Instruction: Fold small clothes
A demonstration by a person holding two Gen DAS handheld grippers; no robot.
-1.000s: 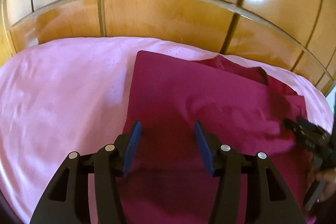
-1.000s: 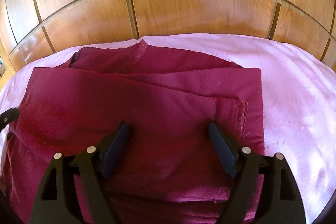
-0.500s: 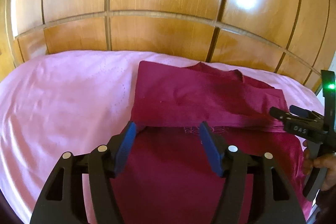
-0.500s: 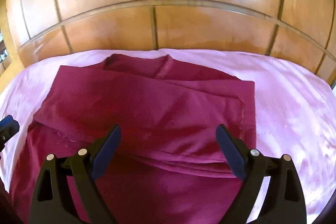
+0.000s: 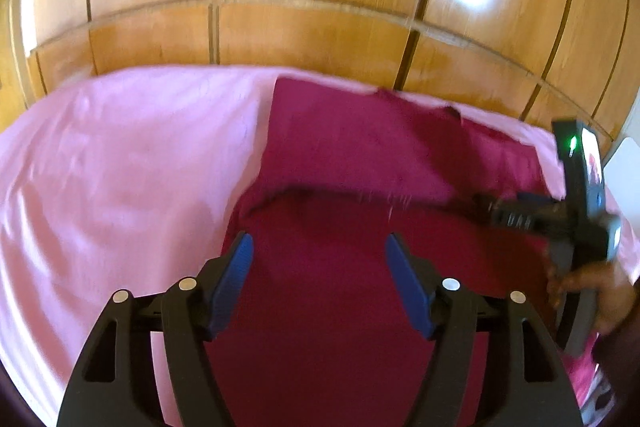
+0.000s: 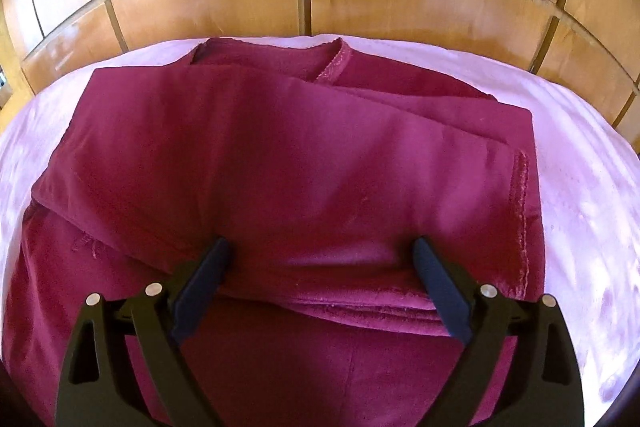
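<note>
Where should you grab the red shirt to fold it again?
Probably the near hem of the dark red shirt, the folded layer's frayed edge lying loose on top, just ahead of the right gripper. Come from the near side, low, and slide one finger under the edge. Both grippers, the left gripper too, have just been opening and hold nothing.

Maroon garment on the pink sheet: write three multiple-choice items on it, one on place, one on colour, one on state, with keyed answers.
1. Where does the maroon garment lie?
A. on the pink sheet
B. on a wooden floor
C. in a basket

2. What colour are the left gripper pads?
A. red
B. blue
C. white

3. How do the right gripper jaws stand?
A. shut on the collar
B. shut, holding nothing
C. open over the cloth

Answers: 1 A, sheet shows around the garment; 2 B, blue pads in the left wrist view; 3 C, both jaws stand wide apart, having just opened, with nothing pinched.
</note>
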